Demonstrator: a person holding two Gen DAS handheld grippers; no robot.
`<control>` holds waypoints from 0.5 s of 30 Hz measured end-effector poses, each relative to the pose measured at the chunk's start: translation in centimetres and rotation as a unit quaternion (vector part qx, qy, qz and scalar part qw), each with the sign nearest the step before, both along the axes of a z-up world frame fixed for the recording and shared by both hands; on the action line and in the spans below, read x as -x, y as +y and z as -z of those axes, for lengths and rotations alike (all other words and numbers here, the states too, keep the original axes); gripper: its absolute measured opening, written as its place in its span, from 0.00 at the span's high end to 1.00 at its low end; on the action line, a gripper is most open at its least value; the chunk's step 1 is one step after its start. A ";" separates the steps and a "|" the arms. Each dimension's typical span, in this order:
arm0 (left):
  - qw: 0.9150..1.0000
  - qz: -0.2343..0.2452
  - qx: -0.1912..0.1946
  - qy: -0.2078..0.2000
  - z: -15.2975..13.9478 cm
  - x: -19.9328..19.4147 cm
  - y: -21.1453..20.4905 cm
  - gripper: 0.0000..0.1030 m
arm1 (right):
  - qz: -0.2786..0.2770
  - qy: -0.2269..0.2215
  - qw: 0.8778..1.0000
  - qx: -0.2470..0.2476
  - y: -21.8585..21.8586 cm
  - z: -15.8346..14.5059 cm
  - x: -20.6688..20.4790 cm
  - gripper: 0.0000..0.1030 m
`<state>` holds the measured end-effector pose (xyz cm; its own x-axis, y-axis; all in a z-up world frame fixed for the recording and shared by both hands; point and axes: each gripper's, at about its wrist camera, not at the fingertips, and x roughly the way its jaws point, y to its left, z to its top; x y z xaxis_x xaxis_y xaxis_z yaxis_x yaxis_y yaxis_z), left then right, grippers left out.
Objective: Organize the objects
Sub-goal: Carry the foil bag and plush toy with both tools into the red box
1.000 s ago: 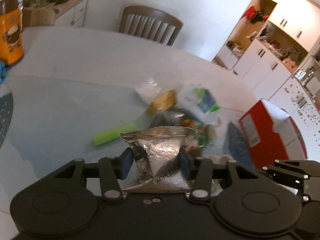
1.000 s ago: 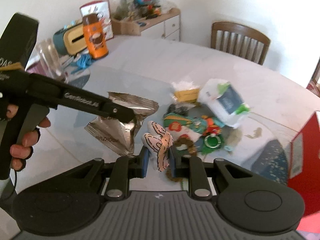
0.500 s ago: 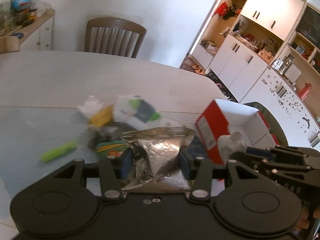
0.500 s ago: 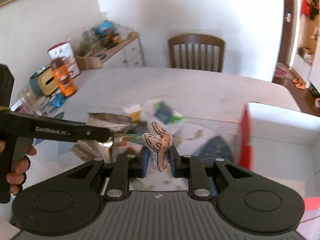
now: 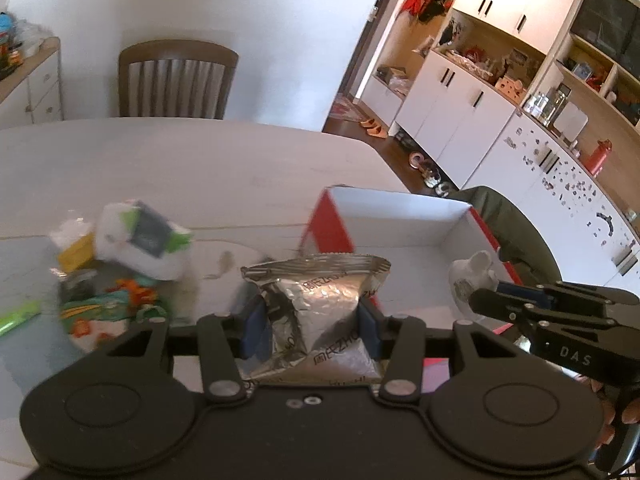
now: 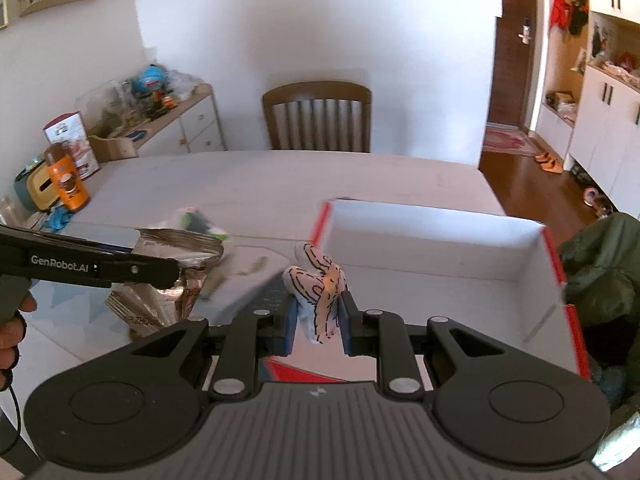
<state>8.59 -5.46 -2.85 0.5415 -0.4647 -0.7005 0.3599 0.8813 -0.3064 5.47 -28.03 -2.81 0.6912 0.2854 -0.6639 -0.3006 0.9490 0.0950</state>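
Carrying two items at once toward the open red-and-white cardboard box (image 6: 440, 240) at the right end of the pale bench (image 6: 280, 184): left gripper (image 5: 310, 320) with jaws clamped on a crinkled silver foil snack packet (image 5: 320, 300), right gripper (image 6: 318, 320) with jaws pinched on a small white soft toy with black line markings and a pink patch (image 6: 320, 292). Held clear of the bench, just short of the box's near red wall, with the remaining pile of colourful packets (image 5: 120, 248) lying well to the left. Next, by the look of it: lifting each load over the rim, then opening over the white interior.
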 end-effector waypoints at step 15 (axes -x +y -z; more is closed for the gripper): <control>0.999 0.029 -0.025 0.005 -0.4 -3.8 -10.8 0.54 | 0.044 0.033 0.998 0.006 -8.8 3.1 -3.7 0.79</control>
